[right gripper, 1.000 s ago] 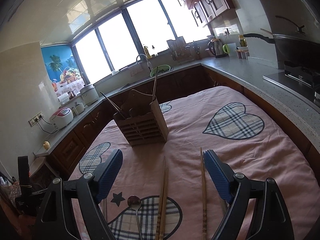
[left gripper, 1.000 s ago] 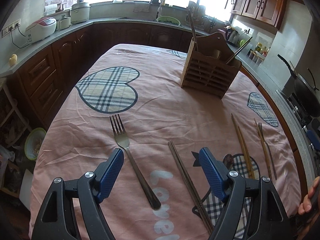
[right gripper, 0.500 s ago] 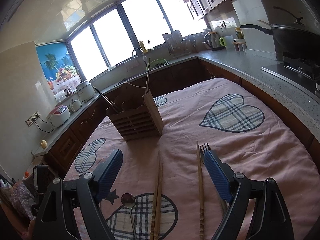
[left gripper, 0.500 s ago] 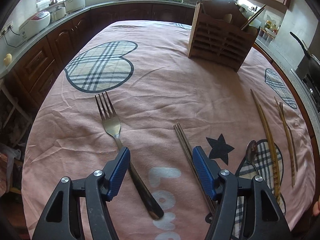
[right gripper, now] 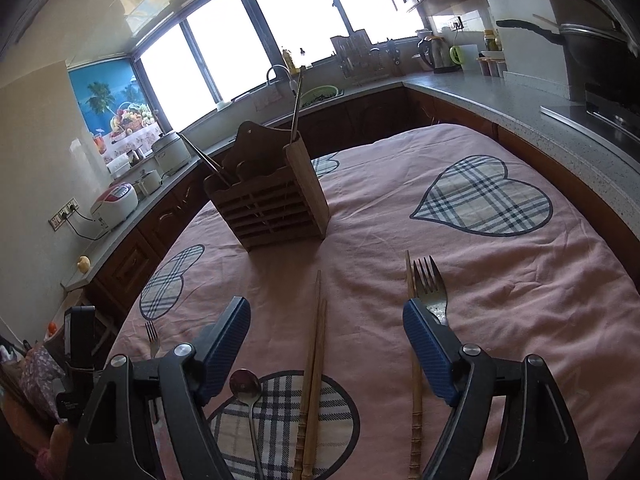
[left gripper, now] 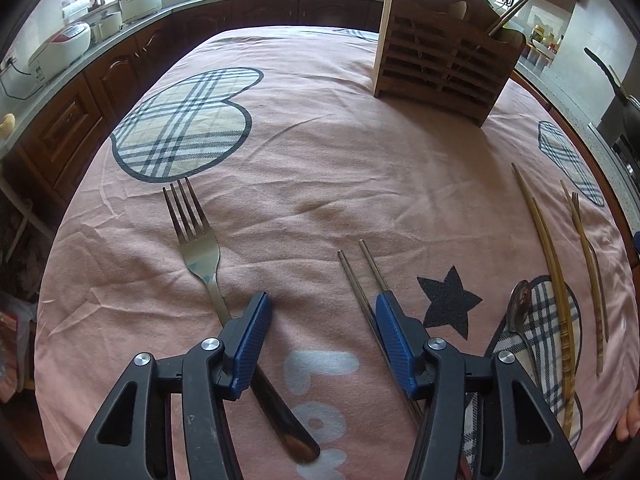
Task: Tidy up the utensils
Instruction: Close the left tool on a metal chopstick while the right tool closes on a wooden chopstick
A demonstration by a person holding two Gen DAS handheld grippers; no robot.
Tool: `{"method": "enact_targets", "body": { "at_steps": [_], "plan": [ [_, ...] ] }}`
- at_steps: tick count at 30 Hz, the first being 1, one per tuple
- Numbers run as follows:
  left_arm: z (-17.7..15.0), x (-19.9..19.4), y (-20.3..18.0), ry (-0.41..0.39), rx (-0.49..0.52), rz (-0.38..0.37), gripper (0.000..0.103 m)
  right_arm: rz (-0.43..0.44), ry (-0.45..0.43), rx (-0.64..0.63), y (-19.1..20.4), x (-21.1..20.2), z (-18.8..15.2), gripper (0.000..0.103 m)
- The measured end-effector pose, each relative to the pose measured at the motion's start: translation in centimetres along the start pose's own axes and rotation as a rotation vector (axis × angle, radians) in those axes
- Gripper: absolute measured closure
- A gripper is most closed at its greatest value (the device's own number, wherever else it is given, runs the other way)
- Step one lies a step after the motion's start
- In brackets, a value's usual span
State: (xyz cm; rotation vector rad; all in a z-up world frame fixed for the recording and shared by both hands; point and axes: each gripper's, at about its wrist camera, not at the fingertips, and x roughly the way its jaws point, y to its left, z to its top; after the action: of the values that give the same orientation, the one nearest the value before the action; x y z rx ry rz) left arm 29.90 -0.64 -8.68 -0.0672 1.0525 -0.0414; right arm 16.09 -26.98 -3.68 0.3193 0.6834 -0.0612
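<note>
On the pink cloth [left gripper: 340,168] my left gripper [left gripper: 322,312] hangs low, open, its jaws closing over bare cloth. A steel fork [left gripper: 196,236] runs under its left finger, and two metal chopsticks [left gripper: 360,272] run under its right finger. My right gripper [right gripper: 326,324] is open too, jaws closing, with a pair of wooden chopsticks [right gripper: 316,344] lying between them, untouched. A second fork [right gripper: 430,284] and a single wooden chopstick [right gripper: 414,376] lie by its right finger, and a spoon [right gripper: 245,384] by its left. The wooden utensil holder [right gripper: 272,204] stands behind, with sticks in it.
The same holder [left gripper: 440,64] stands at the far right of the table. Dark cabinets and a grey counter [right gripper: 520,100] ring the table, with rice cookers [left gripper: 60,48] at left and a wok [right gripper: 588,40] at right. A person's hand [left gripper: 628,420] shows at the table's near right edge.
Both grippers have sunk toward the cloth and their jaws have narrowed. The left one came over the fork handle and metal chopsticks. The second fork has appeared by the right gripper's right finger.
</note>
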Motion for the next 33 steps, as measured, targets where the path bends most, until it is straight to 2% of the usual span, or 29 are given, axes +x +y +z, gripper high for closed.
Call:
{"method": "enact_targets", "body": {
  "at_steps": [3, 5, 7, 9, 13, 16, 18, 24, 25, 26, 27, 33],
  "plan": [
    [0.0, 0.1, -0.6, -0.014, 0.031, 0.018, 0.058, -0.005, 0.064, -0.009, 0.1, 2.1, -0.6, 0.056],
    [0.1, 0.1, -0.8, -0.017, 0.042, 0.014, 0.063, -0.019, 0.104, -0.020, 0.2, 3.6, -0.9, 0.065],
    [0.3, 0.3, -0.8, -0.018, 0.047, 0.006, 0.073, -0.024, 0.134, -0.029, 0.3, 4.8, -1.1, 0.073],
    [0.6, 0.4, -0.9, -0.018, 0.052, -0.002, 0.079, -0.027, 0.155, -0.045, 0.7, 5.8, -1.2, 0.081],
    [0.9, 0.8, -1.2, -0.024, 0.071, -0.011, 0.086, -0.018, 0.188, -0.069, 1.4, 7.9, -1.0, 0.087],
    [1.0, 1.1, -1.0, -0.028, 0.074, -0.026, 0.086, -0.018, 0.192, -0.092, 2.0, 9.5, -0.1, 0.087],
    [1.1, 1.2, -0.9, -0.027, 0.077, -0.031, 0.086, -0.011, 0.215, -0.106, 2.3, 11.0, 0.6, 0.083],
    [0.9, 1.2, -1.1, -0.036, 0.095, -0.029, 0.086, -0.032, 0.289, -0.137, 2.5, 15.8, 1.5, 0.083],
    [0.9, 1.2, -1.1, -0.039, 0.096, -0.032, 0.088, -0.035, 0.271, -0.148, 2.7, 15.8, 1.6, 0.083],
    [0.8, 1.2, -1.1, -0.043, 0.098, -0.031, 0.090, -0.045, 0.272, -0.159, 2.8, 16.0, 1.6, 0.087],
    [0.8, 1.2, -1.1, -0.045, 0.097, -0.036, 0.092, -0.044, 0.269, -0.160, 2.8, 15.9, 1.7, 0.097],
    [1.0, 0.9, 1.4, -0.021, -0.011, -0.181, 0.100, 0.003, 0.215, -0.118, 2.5, 13.4, 2.1, 0.098]
  ]
}}
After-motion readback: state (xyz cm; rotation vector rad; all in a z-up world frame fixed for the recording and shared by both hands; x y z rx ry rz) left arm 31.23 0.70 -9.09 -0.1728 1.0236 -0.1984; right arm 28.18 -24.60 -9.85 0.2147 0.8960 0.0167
